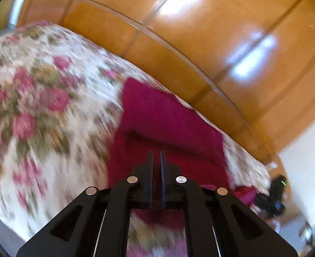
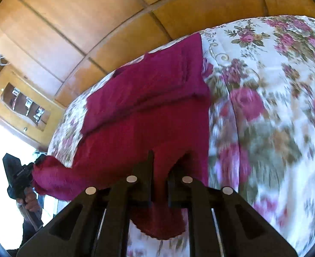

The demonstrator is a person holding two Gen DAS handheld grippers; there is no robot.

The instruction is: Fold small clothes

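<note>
Both hand-held grippers, left (image 1: 156, 153) and right (image 2: 162, 156), clamped on magenta garment (image 2: 144, 115).

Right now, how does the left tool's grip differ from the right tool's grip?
The left tool has its fingers almost together; the right tool has them wider, with a thick bunch of the magenta cloth between. The left tool pinches a side corner; the right tool grips the near edge. Both are shut on the same cloth, over the floral bedspread.
</note>
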